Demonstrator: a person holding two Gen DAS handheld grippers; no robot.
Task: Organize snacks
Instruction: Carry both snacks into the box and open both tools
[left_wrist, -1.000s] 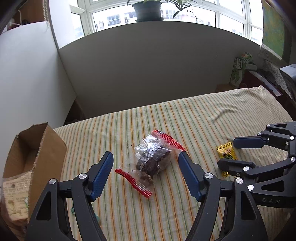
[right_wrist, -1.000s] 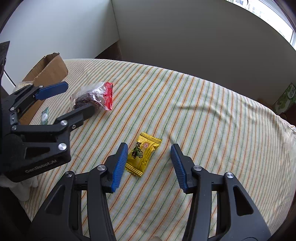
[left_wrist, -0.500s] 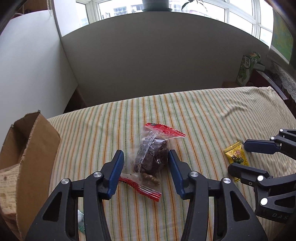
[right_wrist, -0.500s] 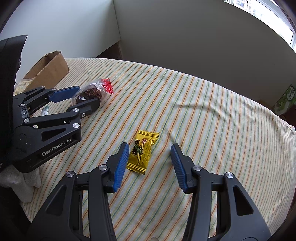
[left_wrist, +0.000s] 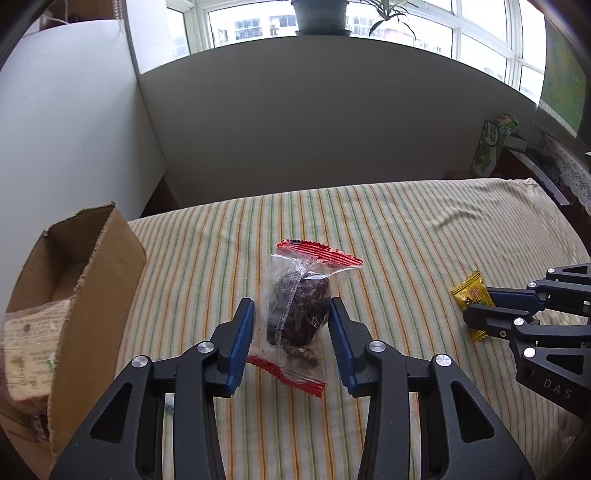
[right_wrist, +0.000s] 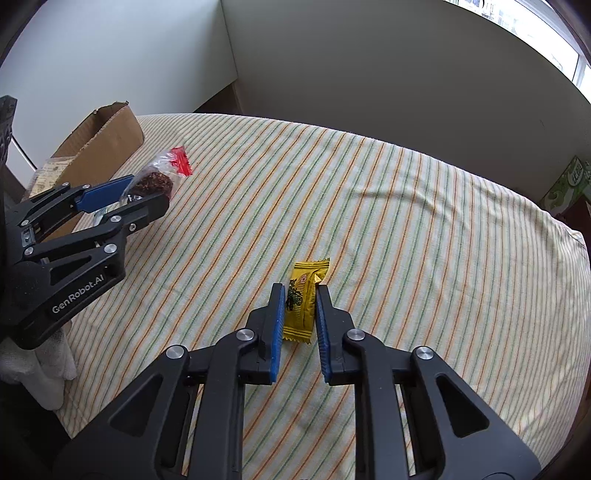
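My left tool (left_wrist: 291, 325) straddles the clear red-edged snack bag (left_wrist: 299, 314), whose long axis runs straight away from me between the half-closed pads, with the cardboard box (left_wrist: 92, 266) just to its left on the striped counter (left_wrist: 424, 240). My right tool (right_wrist: 300, 312) has narrowed around the yellow candy packet (right_wrist: 304, 299), lying lengthwise between its pads; whether either pair truly pinches yet I cannot tell.

Two hand-held grippers, left (left_wrist: 291, 332) and right (right_wrist: 300, 314); one clear snack bag (left_wrist: 299, 314); one yellow candy (right_wrist: 304, 299); one cardboard box (left_wrist: 92, 280).
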